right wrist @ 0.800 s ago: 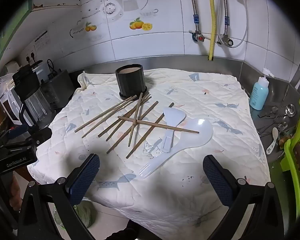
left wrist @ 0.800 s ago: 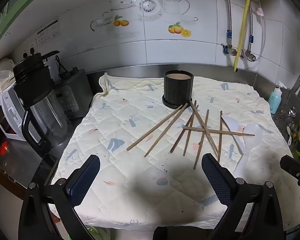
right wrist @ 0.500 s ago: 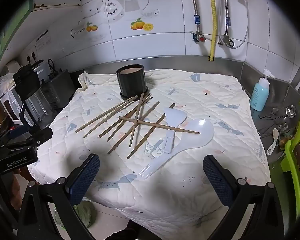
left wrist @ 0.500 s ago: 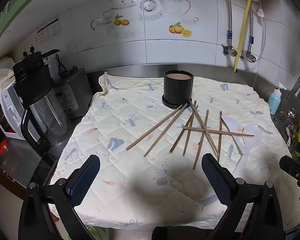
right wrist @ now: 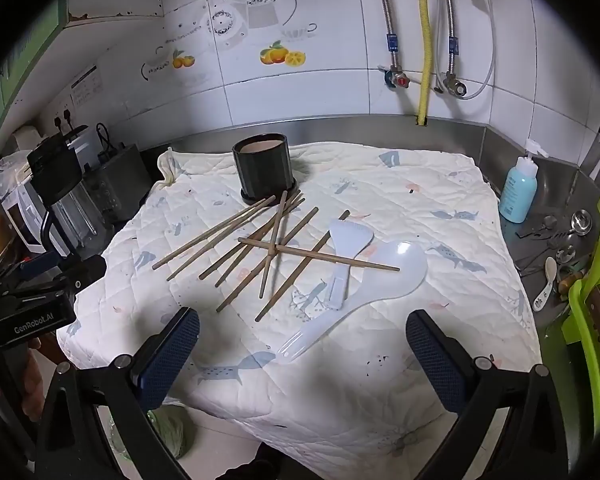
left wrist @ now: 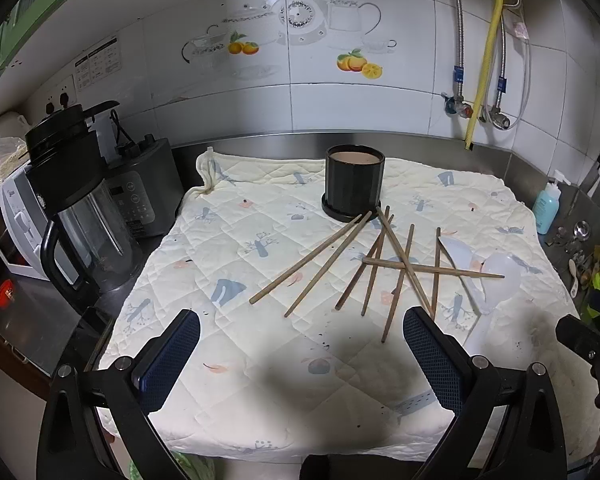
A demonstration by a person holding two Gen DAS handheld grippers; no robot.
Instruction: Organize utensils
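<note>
Blue soap bottle (right wrist: 516,192) shows whole only from the right wrist.

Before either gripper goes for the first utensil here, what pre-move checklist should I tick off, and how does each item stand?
1. Left gripper open and holding nothing: ok.
2. Right gripper open and holding nothing: ok.
3. Black holder upright at the back of the quilted cloth, mouth unobstructed: ok.
4. Chopsticks lying separately for a clean single pick: not ok; they cross one another in a loose pile.
5. White rice paddles free to lift: not ok; one chopstick lies across both.
6. Holder empty inside: cannot tell; only a pale inner surface near its rim shows.
</note>
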